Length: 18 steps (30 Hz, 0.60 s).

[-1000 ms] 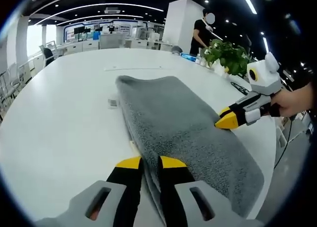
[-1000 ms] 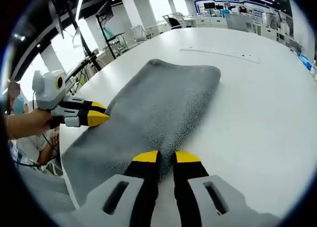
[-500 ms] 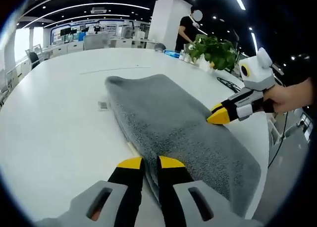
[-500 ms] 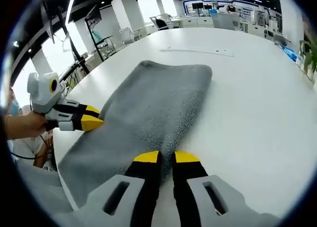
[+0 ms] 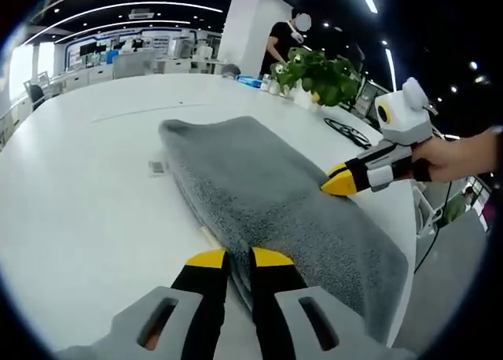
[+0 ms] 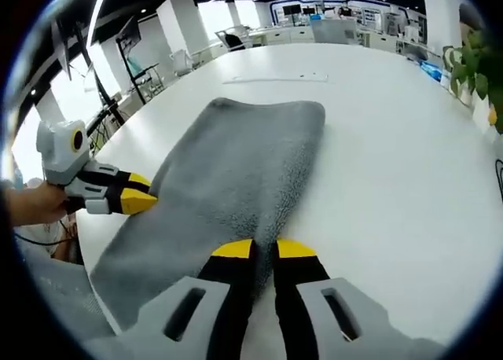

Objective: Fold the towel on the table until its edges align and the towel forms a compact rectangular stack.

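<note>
Little moved since earlier: left gripper (image 5: 239, 256) and right gripper (image 6: 263, 248) stay clamped on opposite long edges of the folded grey towel (image 5: 267, 191) on the white table (image 5: 86, 195).

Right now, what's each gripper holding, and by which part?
Both are shut on the grey terry towel, folded lengthwise on the white table: left gripper and right gripper each pinch one of its opposite long edges, about midway.

left tongs (image 5: 239, 256): jaws nearly together, pinching | right tongs (image 6: 262, 248): same | hand (image 5: 456, 157) gripping right tongs
</note>
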Tool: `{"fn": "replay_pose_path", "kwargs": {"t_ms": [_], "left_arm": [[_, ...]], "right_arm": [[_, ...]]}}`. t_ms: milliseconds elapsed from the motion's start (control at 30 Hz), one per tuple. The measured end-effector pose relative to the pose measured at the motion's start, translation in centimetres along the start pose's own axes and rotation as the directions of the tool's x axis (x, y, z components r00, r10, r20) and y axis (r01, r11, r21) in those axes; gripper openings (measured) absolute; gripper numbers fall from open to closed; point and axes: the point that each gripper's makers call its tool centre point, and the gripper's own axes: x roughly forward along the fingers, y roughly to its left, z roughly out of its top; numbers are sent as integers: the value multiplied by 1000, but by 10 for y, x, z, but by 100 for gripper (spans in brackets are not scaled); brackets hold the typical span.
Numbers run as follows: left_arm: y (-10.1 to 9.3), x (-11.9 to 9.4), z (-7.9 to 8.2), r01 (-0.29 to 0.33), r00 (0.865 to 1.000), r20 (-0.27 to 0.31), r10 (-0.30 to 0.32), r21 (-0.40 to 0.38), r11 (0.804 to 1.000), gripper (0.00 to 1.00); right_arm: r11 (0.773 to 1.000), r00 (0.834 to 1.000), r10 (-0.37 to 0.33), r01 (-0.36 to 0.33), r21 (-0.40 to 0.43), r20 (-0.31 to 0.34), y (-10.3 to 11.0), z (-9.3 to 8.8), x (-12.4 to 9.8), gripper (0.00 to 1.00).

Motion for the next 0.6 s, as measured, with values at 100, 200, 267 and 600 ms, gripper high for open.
{"fn": "replay_pose_path", "kwargs": {"t_ms": [100,200,267,600], "left_arm": [[1,1,2,-9,1000,-10,9,3,1000,11],[1,-3,3,-41,998,-56,42,17,999,13],[2,-2,3,-37,997,-61,39,30,999,16],[-8,-34,39,-13,1000,19,12,51,999,26]], "right_arm": [[1000,1000,-2,2,7,6,1,-2,-3,8],[1000,1000,3,-3,4,6,0,1,-2,8],[1000,1000,4,-4,-5,2,5,-1,-5,8],[999,1000,-3,3,-41,18,4,6,-16,9]]}}
